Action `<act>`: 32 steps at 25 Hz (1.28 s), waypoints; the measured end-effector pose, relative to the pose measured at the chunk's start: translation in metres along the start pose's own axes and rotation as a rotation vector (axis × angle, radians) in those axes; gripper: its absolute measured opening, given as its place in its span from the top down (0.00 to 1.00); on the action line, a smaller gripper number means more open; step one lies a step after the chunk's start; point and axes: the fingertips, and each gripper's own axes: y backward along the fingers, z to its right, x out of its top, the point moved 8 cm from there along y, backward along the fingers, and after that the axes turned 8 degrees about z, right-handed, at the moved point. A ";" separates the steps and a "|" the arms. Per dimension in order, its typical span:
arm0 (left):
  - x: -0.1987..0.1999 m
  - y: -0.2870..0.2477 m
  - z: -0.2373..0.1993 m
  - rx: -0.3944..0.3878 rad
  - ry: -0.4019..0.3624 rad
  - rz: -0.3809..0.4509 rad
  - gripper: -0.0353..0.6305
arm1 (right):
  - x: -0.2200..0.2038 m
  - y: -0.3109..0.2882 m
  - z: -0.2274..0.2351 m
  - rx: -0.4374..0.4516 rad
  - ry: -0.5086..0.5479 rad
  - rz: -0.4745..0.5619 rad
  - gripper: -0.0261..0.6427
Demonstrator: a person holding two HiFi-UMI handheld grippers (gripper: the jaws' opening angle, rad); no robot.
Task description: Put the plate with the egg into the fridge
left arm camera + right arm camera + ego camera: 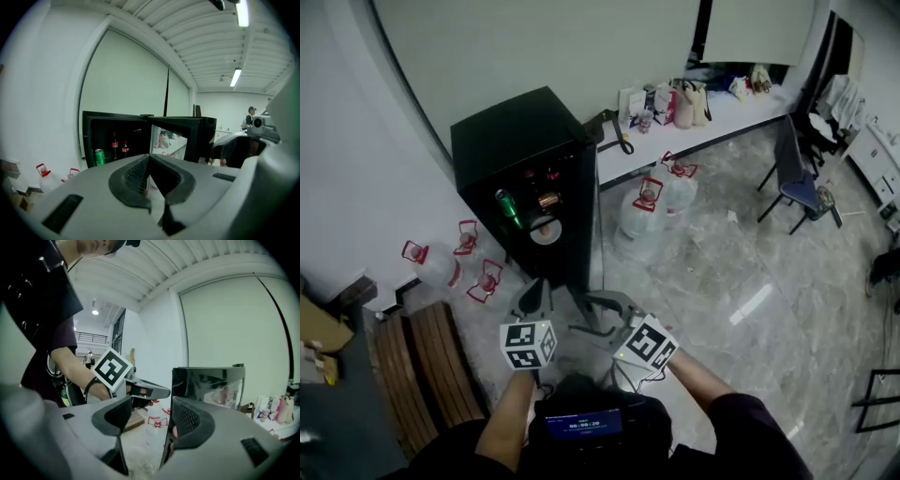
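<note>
Fingers idle, plate in the fridge
Left gripper pinched together, right gripper spread, empty; round white plate, small egg at its middle, sits on the fridge's lower shelf.

It looked like an office or work room. It had a shiny stone floor, a long white bench with bags, big water jugs, a blue chair and long ceiling lights.

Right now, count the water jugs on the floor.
5 water jugs: three left of the fridge, two right of it. More may hide behind it.
</note>
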 end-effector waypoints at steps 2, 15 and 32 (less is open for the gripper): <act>-0.002 0.008 -0.016 0.046 0.008 0.001 0.93 | 0.002 -0.018 -0.002 0.041 0.003 0.007 0.55; -0.001 0.036 -0.104 0.191 0.055 0.042 0.93 | 0.007 -0.111 0.004 0.110 0.004 0.023 0.55; 0.012 0.011 -0.162 0.078 0.074 0.088 0.93 | 0.002 -0.176 0.047 -0.185 -0.016 0.059 0.94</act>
